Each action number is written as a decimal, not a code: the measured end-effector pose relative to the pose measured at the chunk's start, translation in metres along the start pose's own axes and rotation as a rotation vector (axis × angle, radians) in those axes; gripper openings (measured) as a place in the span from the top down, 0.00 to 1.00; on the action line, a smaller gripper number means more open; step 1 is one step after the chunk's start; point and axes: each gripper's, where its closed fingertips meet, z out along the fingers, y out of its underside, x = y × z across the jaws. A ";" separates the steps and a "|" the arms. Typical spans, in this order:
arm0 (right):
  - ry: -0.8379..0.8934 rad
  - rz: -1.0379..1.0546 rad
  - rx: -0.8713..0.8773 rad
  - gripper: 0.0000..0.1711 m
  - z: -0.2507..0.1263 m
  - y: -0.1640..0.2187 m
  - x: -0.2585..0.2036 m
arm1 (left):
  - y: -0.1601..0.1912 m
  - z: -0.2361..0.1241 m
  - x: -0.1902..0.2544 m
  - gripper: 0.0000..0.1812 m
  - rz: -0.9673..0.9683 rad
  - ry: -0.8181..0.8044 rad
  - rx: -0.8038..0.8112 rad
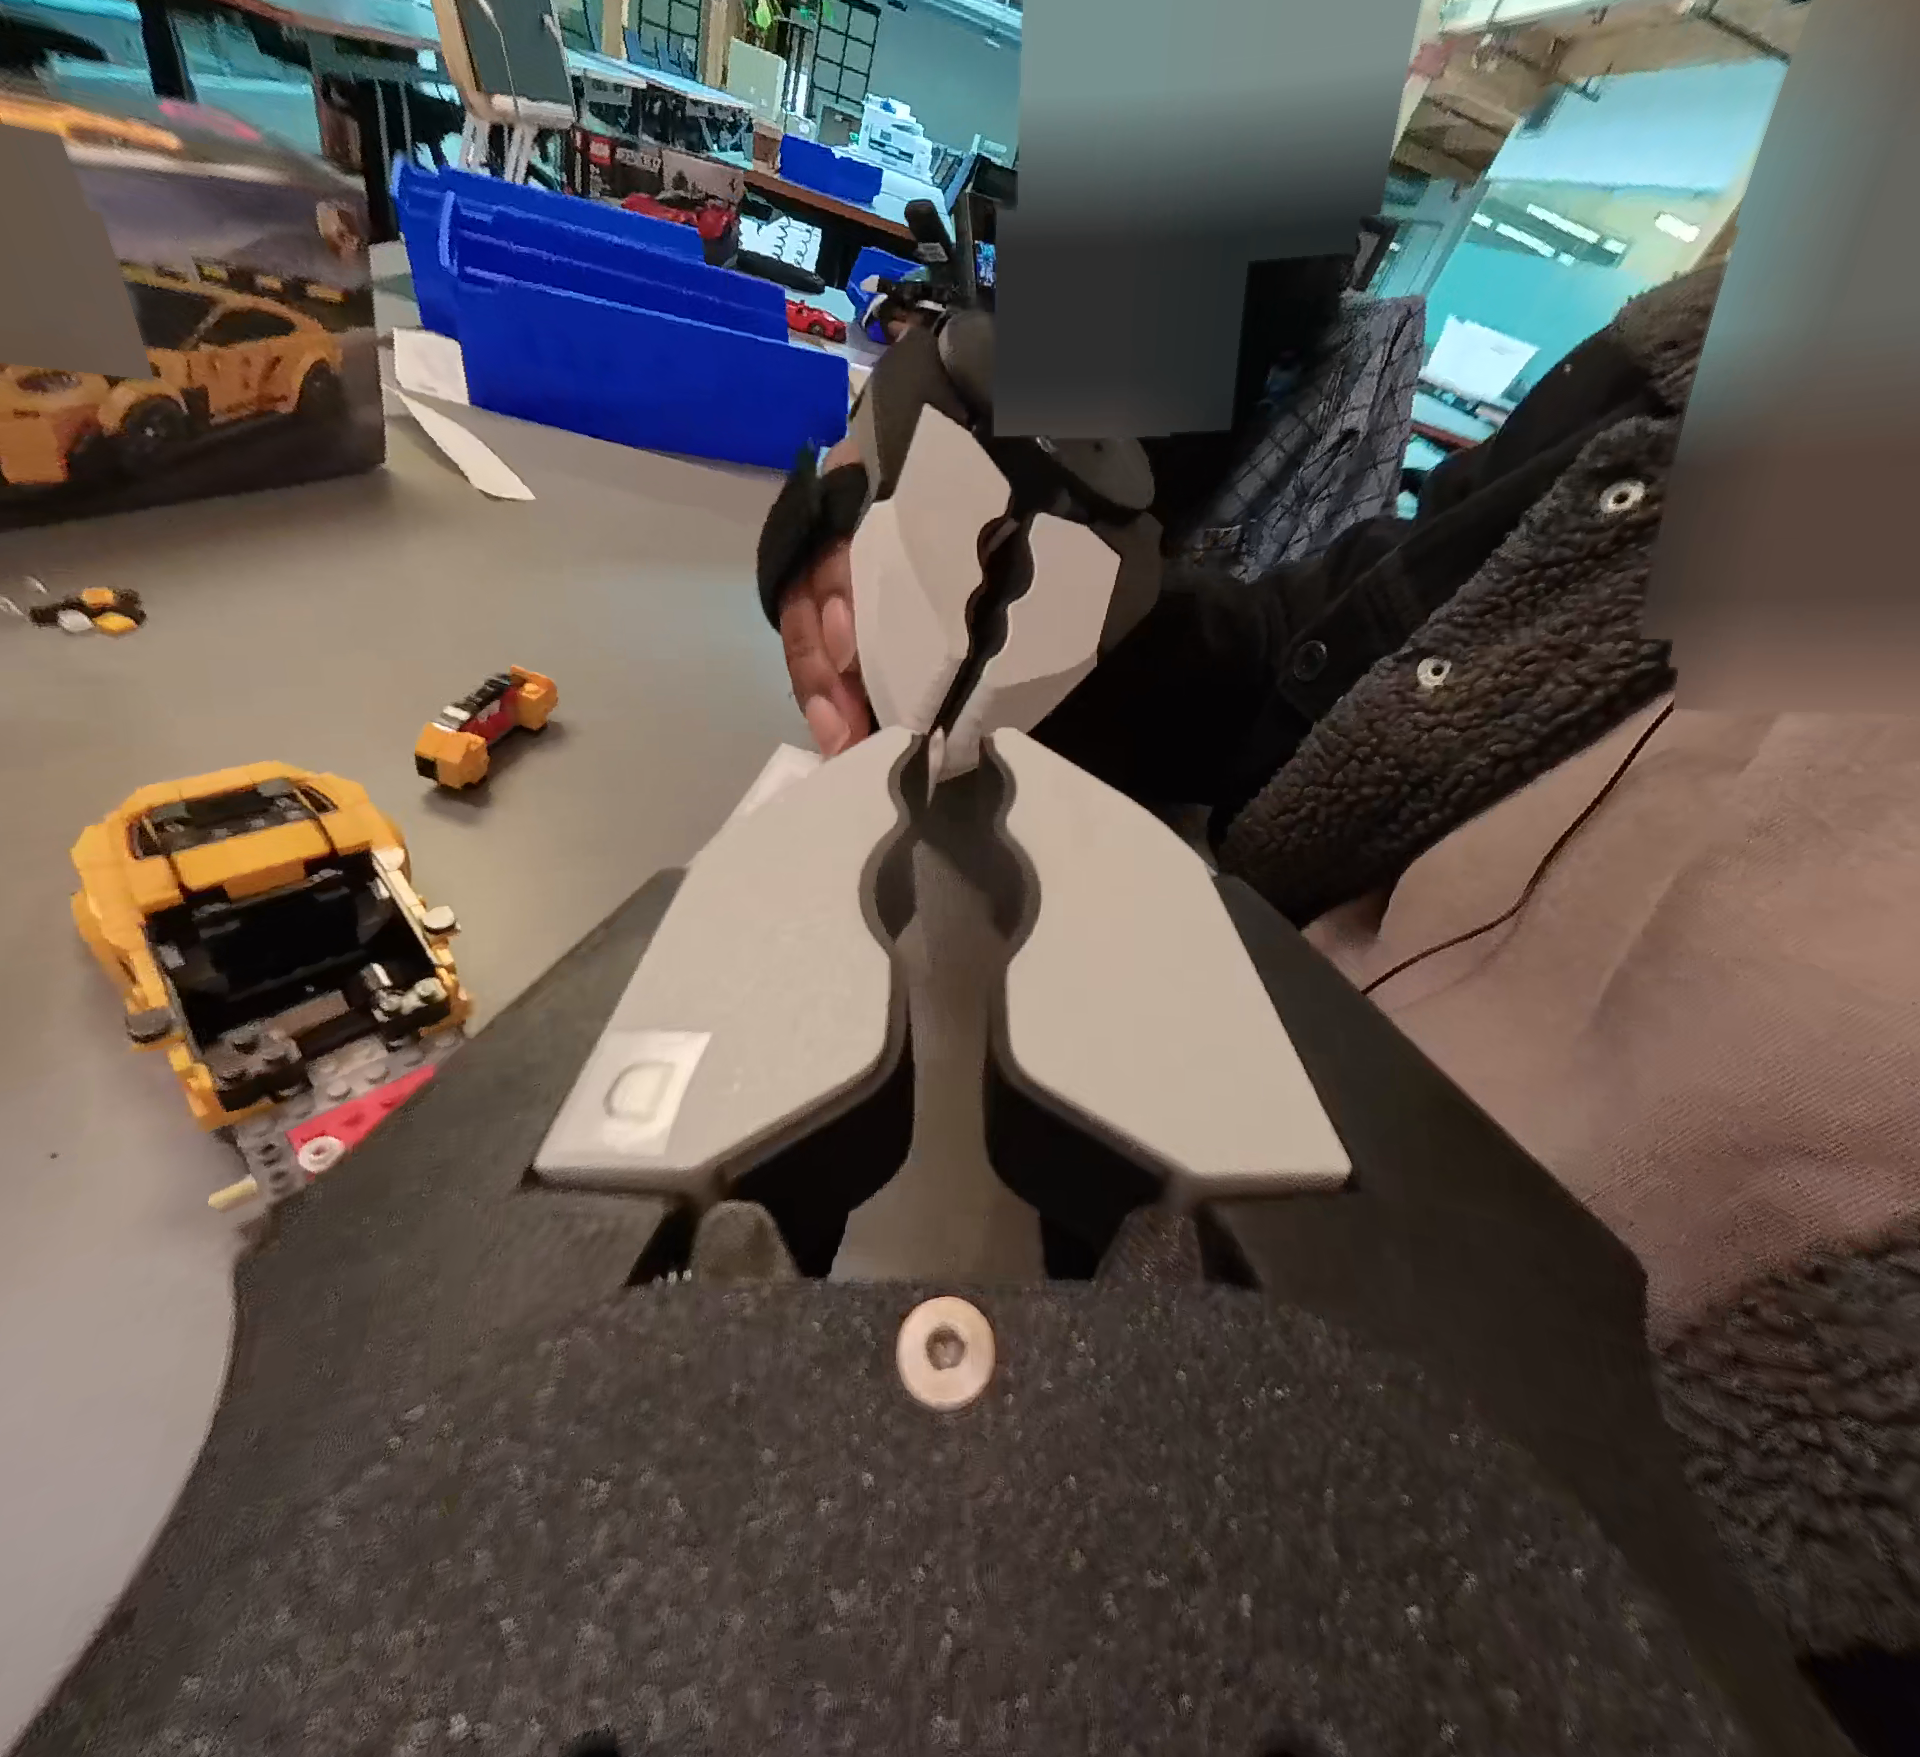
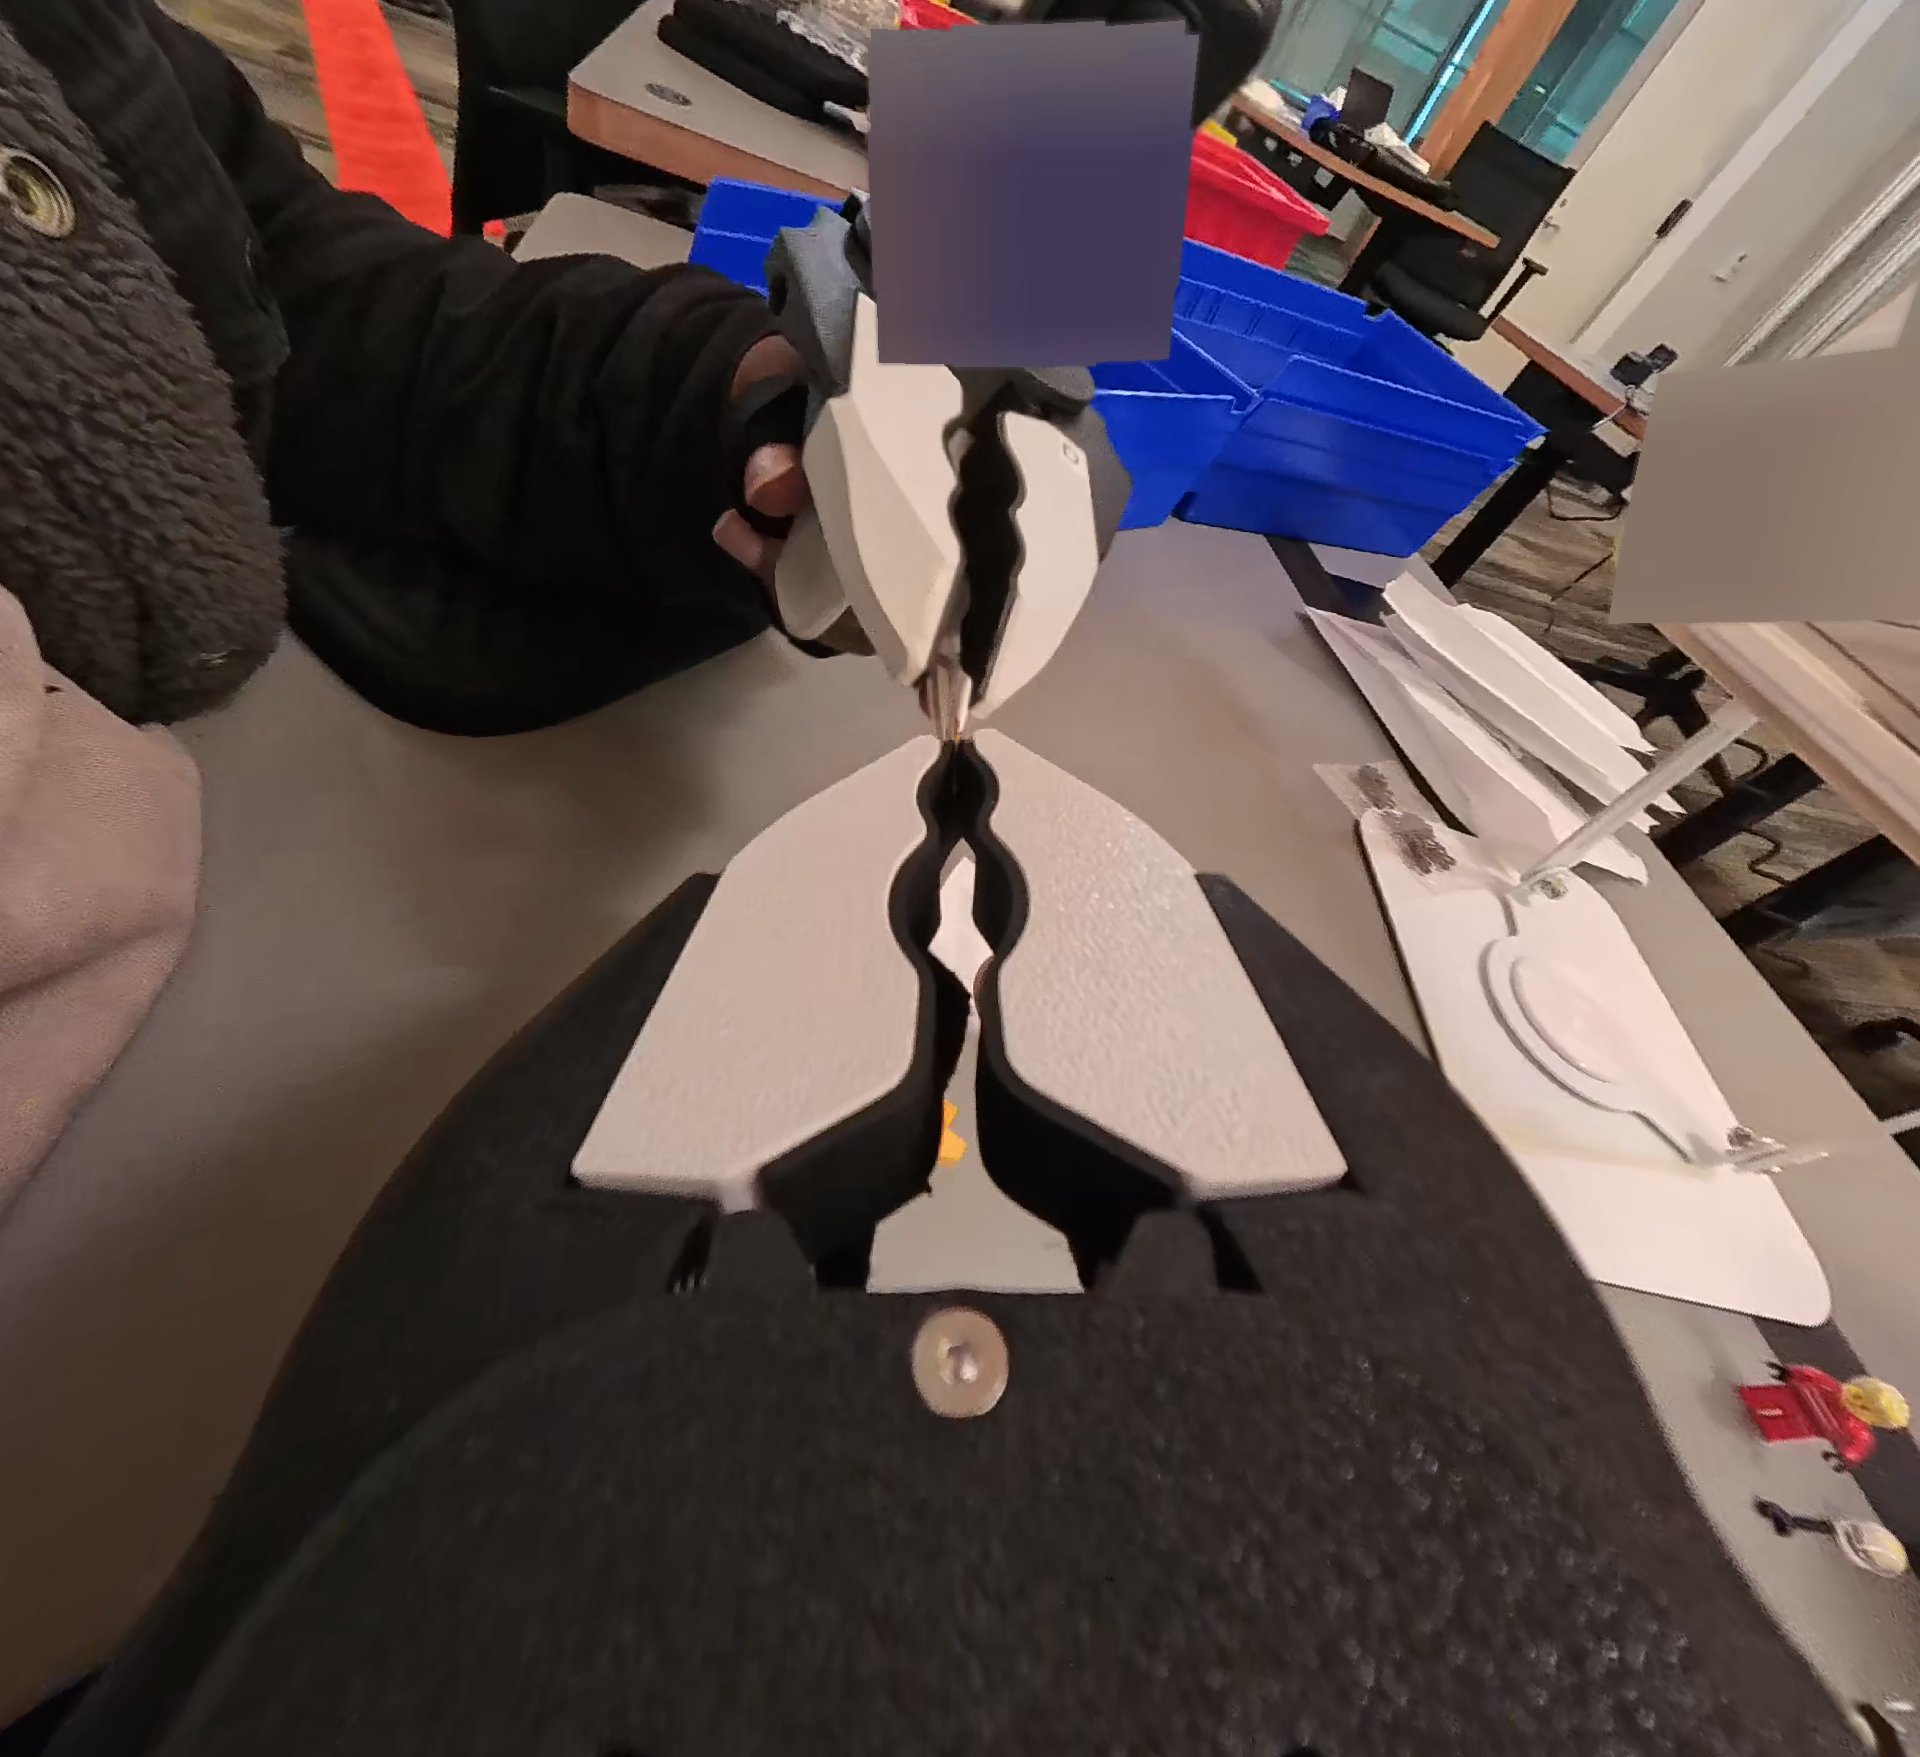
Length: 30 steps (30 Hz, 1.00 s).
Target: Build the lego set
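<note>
Left wrist view shows the grey desk running off to my left, with the set's box standing at its far left edge and blue bins along the far side. On the desk near my left sits the yellow car, part-built, its front bay open and studs bare; a small orange and red sub-assembly lies apart beyond it, and a few loose bits lie near the left edge. White paper bags and a white card lie along the right edge in the right wrist view, with a red minifigure near the corner. My two tools meet tip to tip above the desk's near edge. My left hand-held gripper is drawn narrow, and my right hand-held gripper is nearly closed too; a thin pale sliver is pinched between the two sets of tips, too small to identify, and I cannot tell which tool truly has it. To hand it over well, I judge I should keep both tips aligned, let one side release only once the other grips firmly, then carry it to the car's open bay.
</note>
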 end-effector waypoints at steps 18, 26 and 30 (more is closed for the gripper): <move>-0.315 0.279 -0.089 1.00 -0.007 0.017 -0.034 | 0.037 0.011 0.005 0.94 0.634 -0.186 -0.332; -0.462 0.528 -0.063 1.00 -0.013 0.019 -0.039 | 0.042 0.013 0.002 0.98 0.728 -0.239 -0.385; -0.468 0.553 -0.037 1.00 -0.015 0.015 -0.038 | 0.039 0.014 0.002 1.00 0.650 -0.233 -0.363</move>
